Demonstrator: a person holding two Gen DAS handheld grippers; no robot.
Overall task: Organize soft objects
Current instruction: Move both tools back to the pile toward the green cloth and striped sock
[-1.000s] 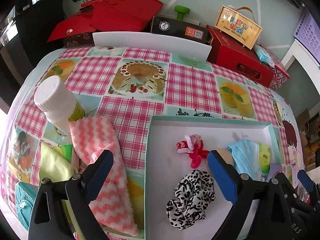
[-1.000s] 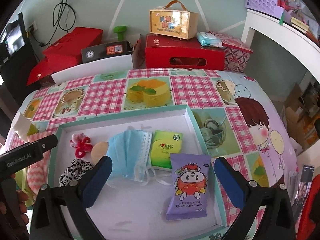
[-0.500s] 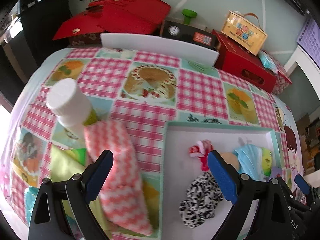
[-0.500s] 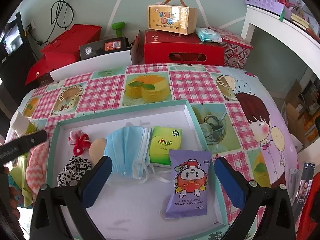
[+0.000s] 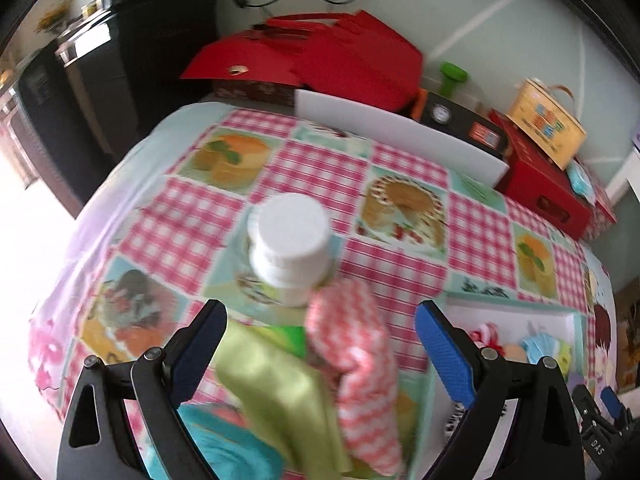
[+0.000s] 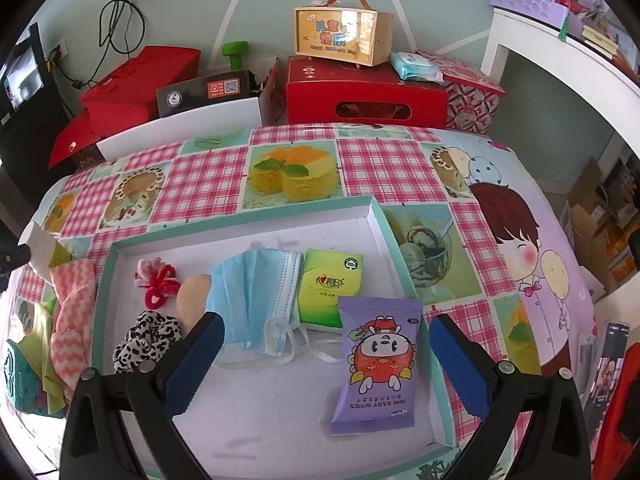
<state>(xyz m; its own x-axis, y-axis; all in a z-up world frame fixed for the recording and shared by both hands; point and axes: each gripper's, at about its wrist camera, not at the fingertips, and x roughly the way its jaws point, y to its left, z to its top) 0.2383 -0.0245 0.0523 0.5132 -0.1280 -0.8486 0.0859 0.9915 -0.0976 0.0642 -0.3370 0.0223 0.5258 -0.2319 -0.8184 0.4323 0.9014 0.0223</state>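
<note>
Left gripper (image 5: 320,350) jaws apart, empty; pink striped cloth (image 5: 356,364) lies directly between and below them, touching the bottle (image 5: 290,248) ahead, so descend centred, pinching cloth only, clear of bottle.

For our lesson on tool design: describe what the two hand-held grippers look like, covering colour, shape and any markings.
Both are alike. The left hand-held gripper and the right hand-held gripper each have two black plastic fingers with triangular cut-outs and silver screws, tipped with blue textured pads. In the left view, white lettering shows on a black part at lower right, too partial to read fully. No cables or sleeves show.
</note>
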